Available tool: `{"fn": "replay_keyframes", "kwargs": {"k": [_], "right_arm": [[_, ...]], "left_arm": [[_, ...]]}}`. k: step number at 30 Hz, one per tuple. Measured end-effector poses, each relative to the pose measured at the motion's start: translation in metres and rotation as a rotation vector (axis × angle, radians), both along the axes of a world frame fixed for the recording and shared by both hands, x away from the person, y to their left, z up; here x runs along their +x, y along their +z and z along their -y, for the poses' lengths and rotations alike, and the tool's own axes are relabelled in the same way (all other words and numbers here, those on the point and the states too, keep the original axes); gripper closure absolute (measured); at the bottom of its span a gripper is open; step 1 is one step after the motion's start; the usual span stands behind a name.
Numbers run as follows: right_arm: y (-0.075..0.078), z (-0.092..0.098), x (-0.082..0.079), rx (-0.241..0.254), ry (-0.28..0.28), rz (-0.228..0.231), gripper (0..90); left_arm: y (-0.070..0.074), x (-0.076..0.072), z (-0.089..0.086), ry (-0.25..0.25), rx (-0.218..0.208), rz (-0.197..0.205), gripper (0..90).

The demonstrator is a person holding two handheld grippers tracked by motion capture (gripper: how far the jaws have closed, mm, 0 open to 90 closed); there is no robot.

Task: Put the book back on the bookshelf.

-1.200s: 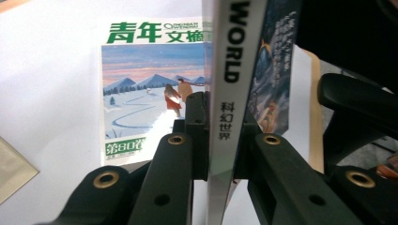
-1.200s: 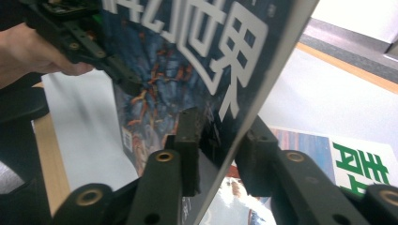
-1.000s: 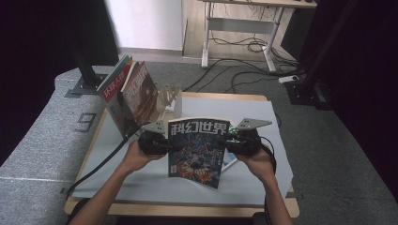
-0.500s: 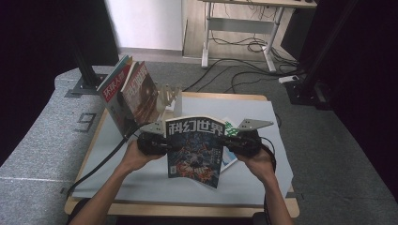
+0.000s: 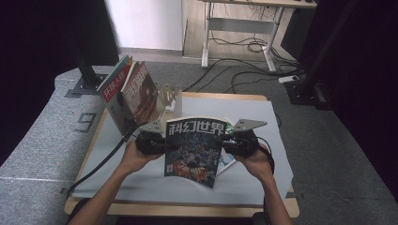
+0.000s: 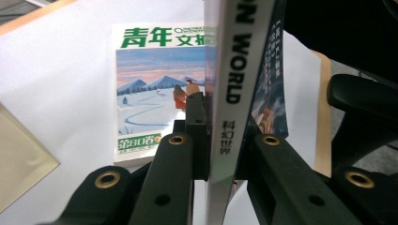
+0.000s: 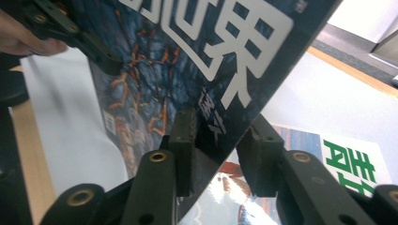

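Note:
A dark-covered magazine [image 5: 195, 145] with large white characters is held upright above the table between both grippers. My left gripper [image 5: 164, 144] is shut on its spine; in the left gripper view the left gripper [image 6: 223, 122] has both pads pressed to the white spine [image 6: 232, 70]. My right gripper [image 5: 225, 144] is at the opposite edge. In the right gripper view the right gripper [image 7: 218, 126] has just been opening its jaws. The magazine's cover [image 7: 187, 61] sits loosely between its pads. A second magazine [image 6: 150, 93] with a green title and snowy picture lies flat underneath.
Several magazines [image 5: 129, 91] lean in a pale wooden rack [image 5: 169, 96] at the table's back left. A white cloth [image 5: 263, 117] covers the wooden table. A black cable [image 5: 103, 161] trails off the left edge. A desk frame [image 5: 239, 23] and cables stand on the floor behind.

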State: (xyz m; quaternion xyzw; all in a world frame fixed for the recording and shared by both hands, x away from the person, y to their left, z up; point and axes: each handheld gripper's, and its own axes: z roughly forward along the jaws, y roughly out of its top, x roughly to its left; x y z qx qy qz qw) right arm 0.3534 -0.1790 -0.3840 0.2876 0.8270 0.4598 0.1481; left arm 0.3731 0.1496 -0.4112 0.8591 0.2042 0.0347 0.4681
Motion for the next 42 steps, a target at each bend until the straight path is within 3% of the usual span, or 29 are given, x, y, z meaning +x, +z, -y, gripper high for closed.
{"fn": "replay_keyframes", "kwargs": {"k": [12,29,42], "right_arm": [[-0.004,0.007,0.004,-0.045,-0.052,0.023,46.5],[-0.043,0.030,0.021,-0.173,-0.180,-0.079,26.0],[-0.070,0.049,0.025,-0.220,-0.245,-0.143,20.8]], "left_arm": [[0.001,0.001,-0.016,0.052,-0.009,-0.030,82.9],[0.007,0.003,-0.042,0.137,-0.049,-0.030,82.9],[0.013,0.002,-0.059,0.200,-0.061,-0.022,83.0]]}}
